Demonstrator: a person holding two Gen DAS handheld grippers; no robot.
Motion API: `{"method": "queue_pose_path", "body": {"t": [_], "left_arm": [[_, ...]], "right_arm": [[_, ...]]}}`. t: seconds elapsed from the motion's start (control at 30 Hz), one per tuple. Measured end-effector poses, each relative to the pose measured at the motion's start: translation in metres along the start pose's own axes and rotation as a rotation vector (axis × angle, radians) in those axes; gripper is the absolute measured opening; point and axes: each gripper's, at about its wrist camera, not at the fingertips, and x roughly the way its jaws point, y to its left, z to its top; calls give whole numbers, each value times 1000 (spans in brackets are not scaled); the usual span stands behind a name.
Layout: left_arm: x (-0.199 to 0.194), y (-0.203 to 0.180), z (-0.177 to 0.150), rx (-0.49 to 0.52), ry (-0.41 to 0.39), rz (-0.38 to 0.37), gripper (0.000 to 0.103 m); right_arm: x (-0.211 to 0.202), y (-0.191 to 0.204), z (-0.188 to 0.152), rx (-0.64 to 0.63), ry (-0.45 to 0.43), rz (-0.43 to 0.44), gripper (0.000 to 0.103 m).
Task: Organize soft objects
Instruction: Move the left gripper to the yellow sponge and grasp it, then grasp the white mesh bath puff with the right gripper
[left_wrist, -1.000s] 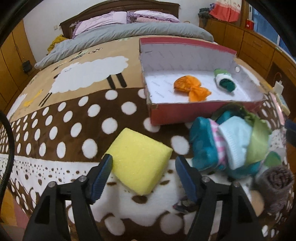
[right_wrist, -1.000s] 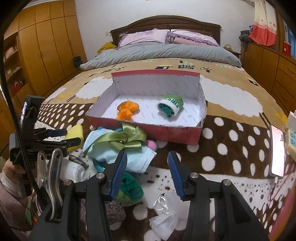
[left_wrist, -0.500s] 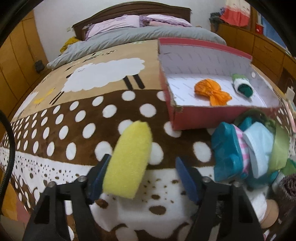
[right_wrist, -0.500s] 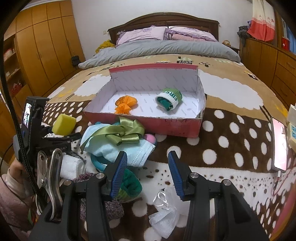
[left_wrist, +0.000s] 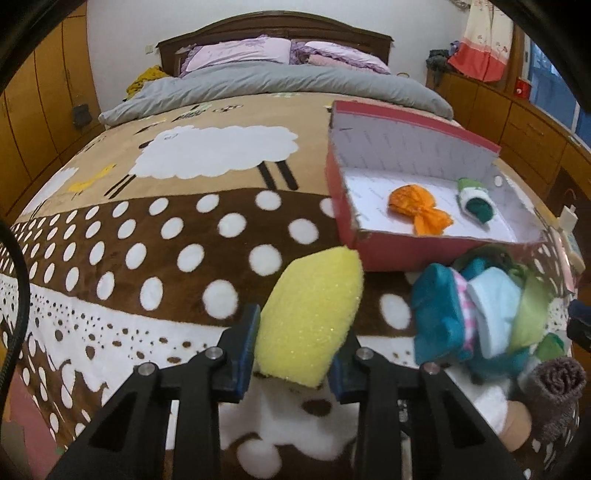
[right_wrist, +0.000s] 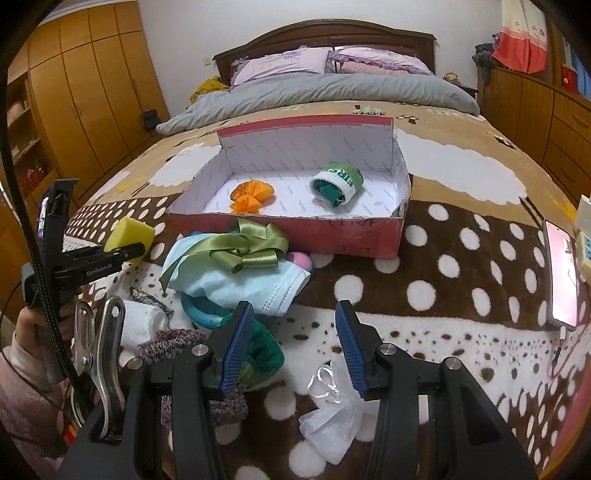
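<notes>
My left gripper (left_wrist: 295, 343) has a yellow sponge (left_wrist: 314, 314) between its jaws, which are closing; the blue pads press its sides and it stands tipped up off the blanket. In the right wrist view the sponge (right_wrist: 129, 232) sticks out of the left gripper (right_wrist: 122, 251) at the left. The red box (left_wrist: 406, 254) (right_wrist: 295, 229) holds an orange cloth (left_wrist: 417, 206) (right_wrist: 251, 195) and a green-and-white sock roll (left_wrist: 474, 199) (right_wrist: 338, 182). In front of the box lies a pile of soft things (left_wrist: 472, 317) (right_wrist: 240, 269). My right gripper (right_wrist: 293, 314) hangs open over the blanket beside the pile, holding nothing.
A phone (right_wrist: 561, 269) lies at the bed's right edge on a cable. A white mesh pouch (right_wrist: 332, 417) lies under the right gripper, and a grey knit roll (left_wrist: 557, 384) beside the pile. A metal clamp (right_wrist: 96, 343) and a sleeve show at lower left. Wardrobes and drawers flank the bed.
The left jaws narrowed onto the yellow sponge, which went from lying flat on the blanket to standing on edge and lifted. The right gripper stayed put.
</notes>
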Motion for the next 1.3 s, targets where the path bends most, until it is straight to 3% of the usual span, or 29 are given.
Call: {"method": "queue_pose_path", "body": {"t": [0.37, 0.9, 1.3], "left_arm": [[-29, -9, -7, -20, -34, -75, 33], [-46, -8, -24, -33, -40, -93, 33], [-51, -10, -30, -33, -39, -96, 33]], "right_arm": [[-13, -7, -12, 9, -2, -5, 47], [-26, -11, -50, 11, 34, -16, 47], [-6, -18, -60, 43, 69, -116, 47]]}}
